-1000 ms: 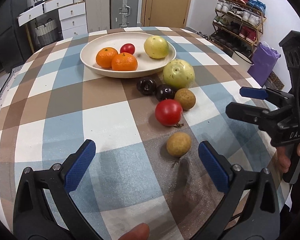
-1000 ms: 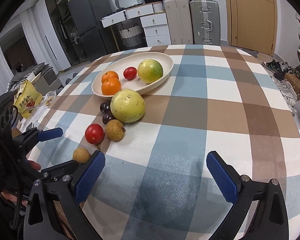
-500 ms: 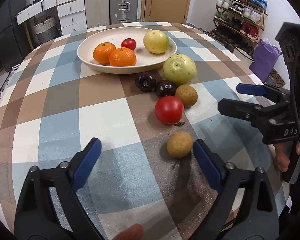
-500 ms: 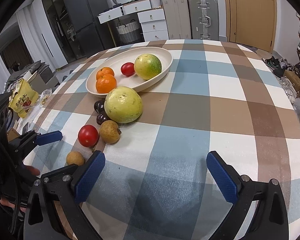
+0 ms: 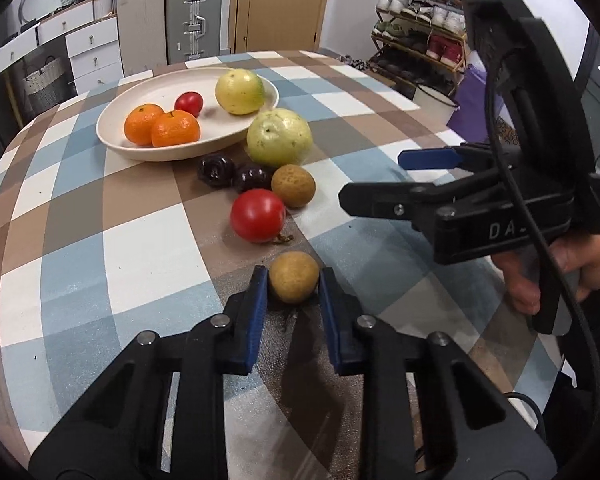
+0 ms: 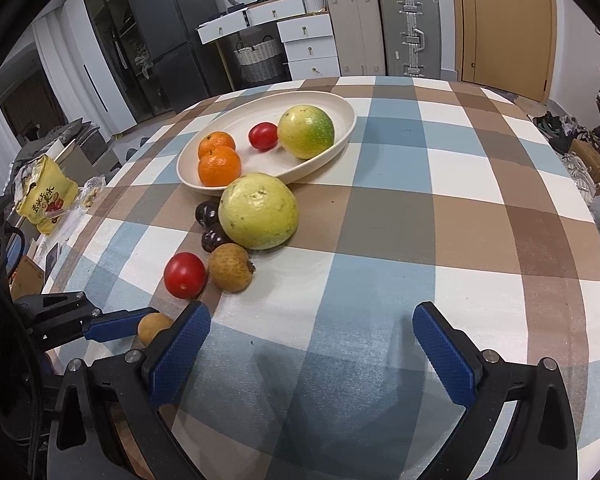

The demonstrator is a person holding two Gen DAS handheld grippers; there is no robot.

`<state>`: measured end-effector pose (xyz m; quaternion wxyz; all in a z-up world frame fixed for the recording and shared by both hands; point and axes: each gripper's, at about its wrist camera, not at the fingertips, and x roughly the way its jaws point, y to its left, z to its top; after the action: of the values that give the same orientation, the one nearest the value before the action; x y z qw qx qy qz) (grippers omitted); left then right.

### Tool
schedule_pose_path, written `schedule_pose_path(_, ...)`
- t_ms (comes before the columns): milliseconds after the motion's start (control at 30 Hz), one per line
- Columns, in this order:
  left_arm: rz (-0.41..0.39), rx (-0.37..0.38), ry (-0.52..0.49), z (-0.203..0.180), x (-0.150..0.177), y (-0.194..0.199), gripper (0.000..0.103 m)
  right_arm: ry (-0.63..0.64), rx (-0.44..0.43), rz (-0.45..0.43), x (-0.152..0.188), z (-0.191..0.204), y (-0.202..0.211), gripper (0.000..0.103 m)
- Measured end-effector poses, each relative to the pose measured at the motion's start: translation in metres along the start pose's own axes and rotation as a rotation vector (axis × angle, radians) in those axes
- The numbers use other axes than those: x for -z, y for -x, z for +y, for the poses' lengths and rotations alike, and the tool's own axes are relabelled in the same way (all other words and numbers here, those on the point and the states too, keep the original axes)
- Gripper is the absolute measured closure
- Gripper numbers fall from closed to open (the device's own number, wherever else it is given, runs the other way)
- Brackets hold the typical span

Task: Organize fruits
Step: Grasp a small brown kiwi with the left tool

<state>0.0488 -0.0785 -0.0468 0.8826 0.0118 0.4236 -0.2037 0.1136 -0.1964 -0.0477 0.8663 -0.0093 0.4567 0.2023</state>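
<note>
My left gripper (image 5: 293, 286) is shut on a small tan longan (image 5: 294, 277) that rests on the checked tablecloth; the longan also shows in the right wrist view (image 6: 153, 327). A cream plate (image 5: 112, 141) holds two oranges (image 5: 162, 126), a small tomato (image 5: 189, 103) and a yellow-green fruit (image 5: 240, 91). On the cloth lie a large pale guava (image 5: 279, 136), two dark plums (image 5: 234, 172), a second longan (image 5: 293, 185) and a red tomato (image 5: 258, 215). My right gripper (image 6: 312, 334) is open and empty, low over the cloth to the right of the fruit.
The round table edge (image 6: 80, 224) curves close on the left. A yellow snack bag (image 6: 44, 196) lies beyond it. Suitcases (image 6: 408, 28), drawers and a shoe rack (image 5: 420, 20) stand behind the table.
My left gripper moved forward and closed its jaws from wide open onto the near longan. My right gripper came a little lower and closer to the table.
</note>
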Motion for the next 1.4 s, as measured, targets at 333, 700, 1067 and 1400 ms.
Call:
schedule_pose_path(333, -0.061, -0.011, 0.091, 0.028, 0.0, 0.024, 0.08, 0.039, 0.013, 0.005, -0.006, 0.016, -0.012, 0.001)
schedule_pose_path(700, -0.084, -0.059, 0.188, 0.064, 0.002, 0.034, 0.08, 0.115, 0.013, 0.023, -0.012, 0.032, -0.029, 0.011)
schedule_pose_path(1067, -0.081, -0.079, 0.221, 0.075, 0.004, 0.033, 0.08, 0.154, 0.014, 0.006, -0.015, 0.042, -0.033, 0.034)
schedule_pose_path(1400, -0.089, -0.082, 0.224, 0.074, 0.002, 0.032, 0.08, 0.172, -0.002, -0.003, -0.011, 0.052, -0.031, 0.067)
